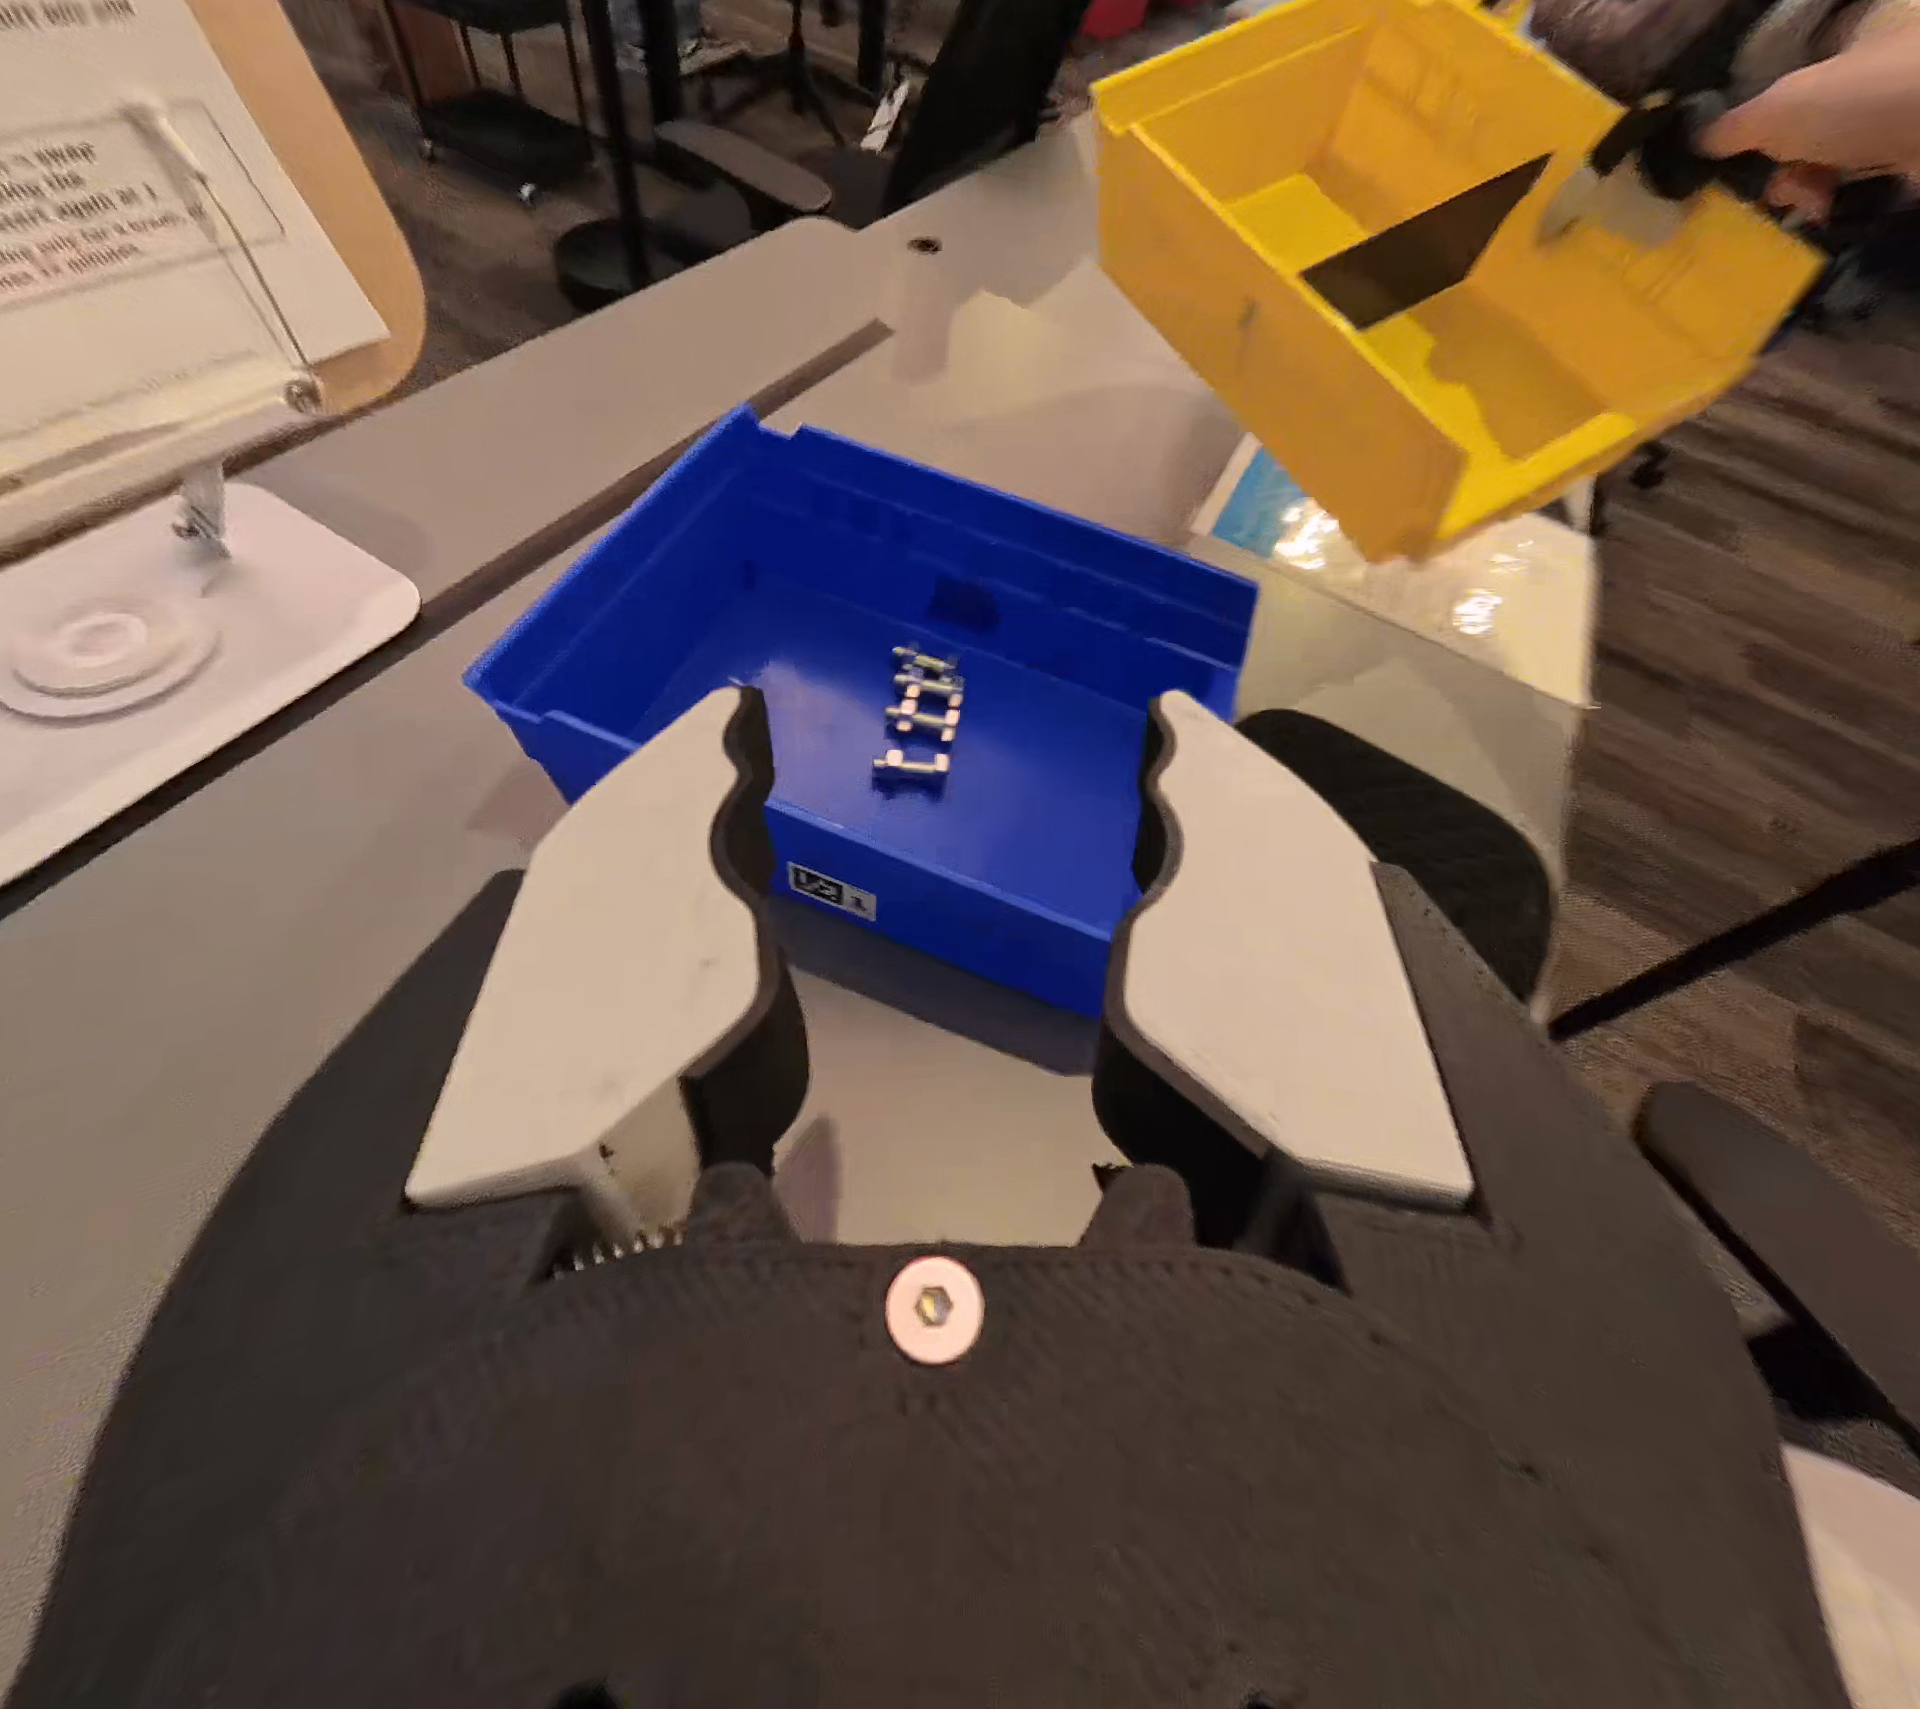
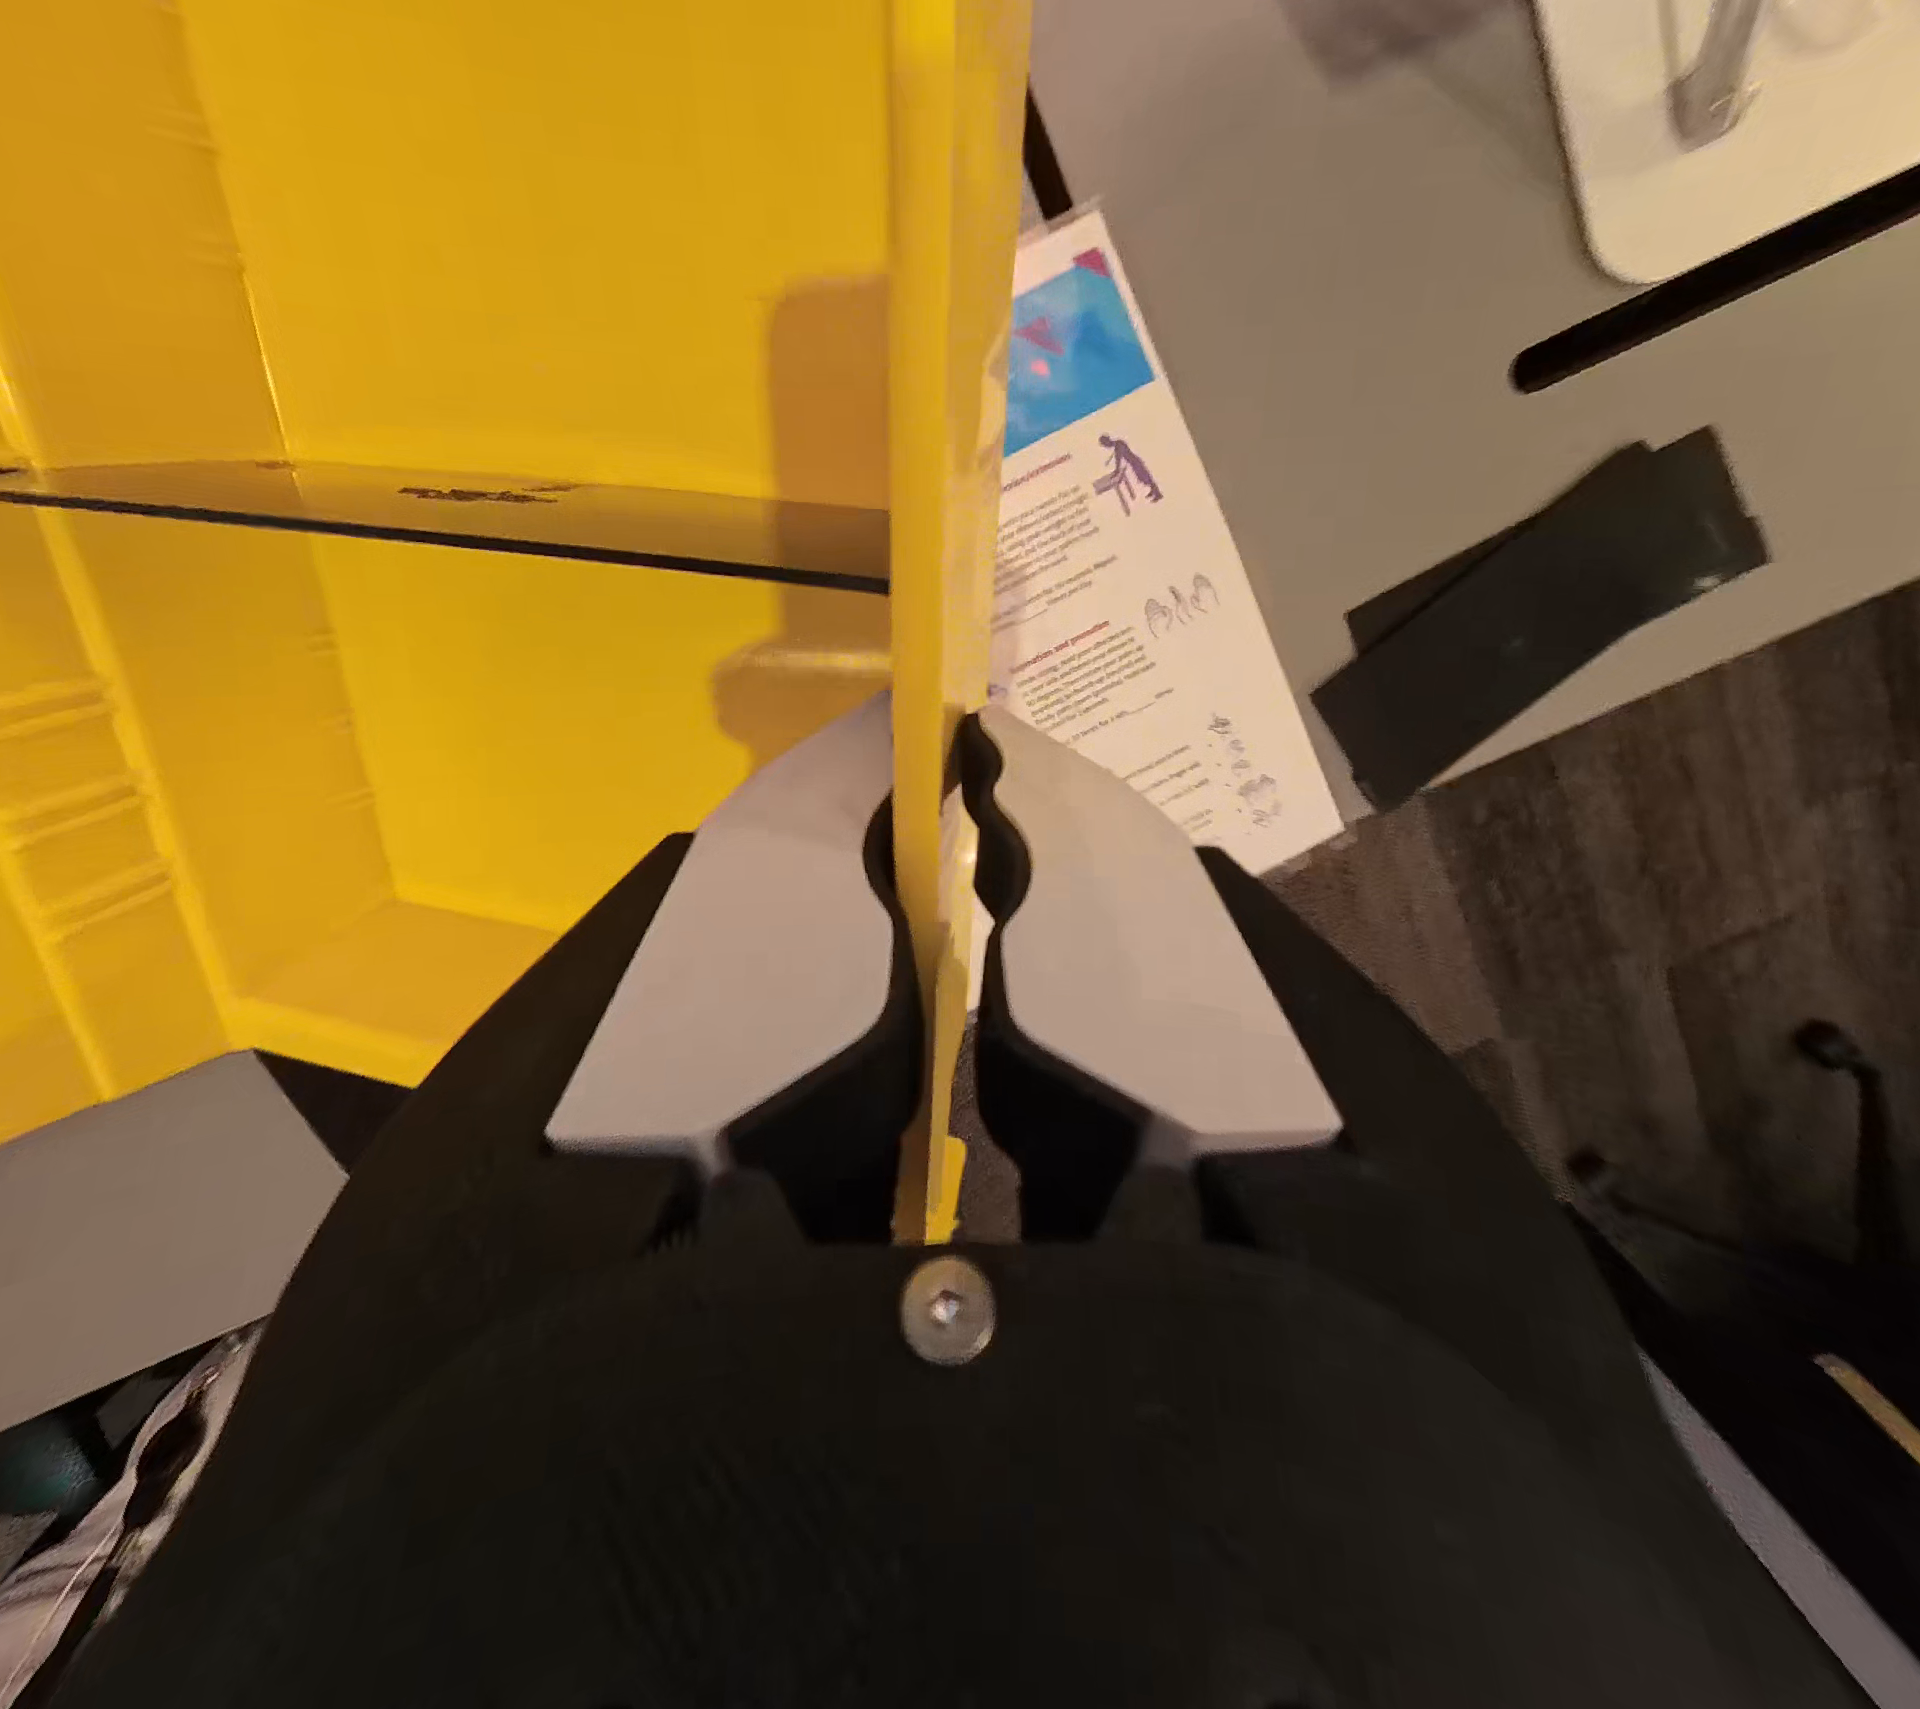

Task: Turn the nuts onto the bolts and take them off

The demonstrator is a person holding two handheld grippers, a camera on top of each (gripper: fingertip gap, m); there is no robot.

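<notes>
Left wrist view: the left gripper (image 1: pixel 951 709) is released, its two grey fingers (image 1: pixel 644 921) spread wide and holding nothing, poised above the near wall of a blue bin (image 1: pixel 966 921) that rests on the grey counter (image 1: pixel 312 880). On the blue bin's floor lies a small cluster of silver bolts with nuts (image 1: pixel 920 719), lined up roughly side by side near the middle. To the upper right, a yellow bin (image 1: pixel 1340 402) is held off the counter, tilted with its open side toward the camera; a dark divider (image 1: pixel 1423 246) crosses its interior. A person's hand (image 1: pixel 1808 121) shows at its far wall, where the right gripper's black body meets the bin. A sign on a white stand (image 1: pixel 197 599) sits at the left; a laminated sheet (image 1: pixel 1382 579) lies beyond the blue bin.

Right wrist view: the right gripper (image 2: pixel 935 745) is clenched on the rim of the yellow bin (image 2: pixel 499 205), one finger (image 2: pixel 800 932) inside the wall and the other outside. The bin's interior shows no contents. Below it are the laminated sheet (image 2: pixel 1132 599), the counter (image 2: pixel 1351 153), patches of black tape (image 2: pixel 1538 610) and the stand's white base (image 2: pixel 1704 28).
</notes>
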